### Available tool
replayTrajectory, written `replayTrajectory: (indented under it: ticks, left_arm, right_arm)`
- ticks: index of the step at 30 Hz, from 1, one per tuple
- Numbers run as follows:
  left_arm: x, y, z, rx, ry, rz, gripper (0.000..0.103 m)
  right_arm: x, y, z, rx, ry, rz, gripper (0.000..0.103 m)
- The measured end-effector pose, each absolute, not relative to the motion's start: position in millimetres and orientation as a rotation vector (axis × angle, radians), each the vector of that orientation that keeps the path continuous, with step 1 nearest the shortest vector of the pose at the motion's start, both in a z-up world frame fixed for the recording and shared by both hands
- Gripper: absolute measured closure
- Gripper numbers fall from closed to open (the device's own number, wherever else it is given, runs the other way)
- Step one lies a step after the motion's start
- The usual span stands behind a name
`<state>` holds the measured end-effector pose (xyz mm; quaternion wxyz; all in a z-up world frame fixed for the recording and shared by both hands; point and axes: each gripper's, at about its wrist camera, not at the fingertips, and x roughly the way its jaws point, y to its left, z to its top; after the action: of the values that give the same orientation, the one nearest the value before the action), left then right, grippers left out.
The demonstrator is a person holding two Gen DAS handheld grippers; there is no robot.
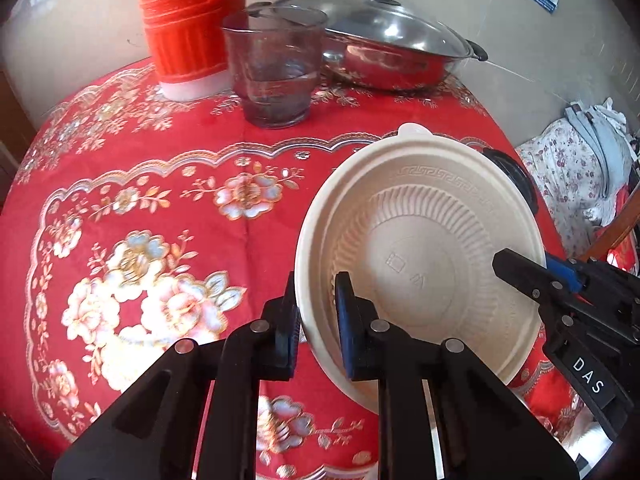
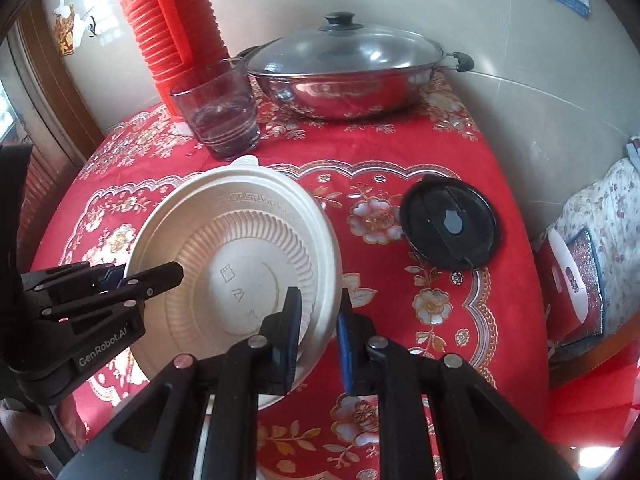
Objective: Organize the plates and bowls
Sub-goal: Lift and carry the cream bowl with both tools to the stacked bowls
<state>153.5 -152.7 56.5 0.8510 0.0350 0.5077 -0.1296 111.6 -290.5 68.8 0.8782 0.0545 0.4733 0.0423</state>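
Gripping the cream, ribbed, round disposable bowl (image 1: 416, 264) from both sides at once: left gripper (image 1: 317, 316) has its jaws closed on the bowl's left rim, one pad outside the wall and one inside; right gripper (image 2: 320, 334) has its jaws closed on the opposite rim the same way. Both sets of jaws stand narrow, with only the thin rim between the pads.

Bowl position: tilted, near edge raised toward the cameras, inside face showing, over the red floral-clothed desk (image 1: 160, 208). Can't tell whether the far edge touches the cloth. The rim looks doubled in the left wrist view, so this may be two nested bowls; not sure.

Progress, my read: early. One bowl in hand, not placed anywhere yet. No plates visible, no stack or destination obvious in either view. Everything else on the desk sits untouched: the clear glass tumbler (image 1: 276, 72) just beyond the bowl, the red ribbed plastic thermos (image 1: 188, 28) behind it, the lidded stainless steel wok (image 1: 384, 48) at the back, and the round black plastic lid (image 2: 450, 226) flat on the cloth, right of the bowl.

Pose: both grippers pitch steeply down toward the desk and converge on the bowl from opposite sides. A person's hand (image 2: 28, 440) shows at the lower left of the right wrist view, under the left gripper's body.
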Motion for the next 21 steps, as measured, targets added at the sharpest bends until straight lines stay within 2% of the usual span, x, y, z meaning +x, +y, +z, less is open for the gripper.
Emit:
replayTrajectory:
  ticks: [8,21]
  left_arm:
    - [106,-83,91,0.017,1.021,-0.181,0.087]
    - [-11,73,128,-0.046,0.971,0.024,0.085]
  right_arm:
    - [87,-229,104,0.027,0.943,0.196,0.088]
    - [29,-80,128,-0.075,0.889,0.478,0.087]
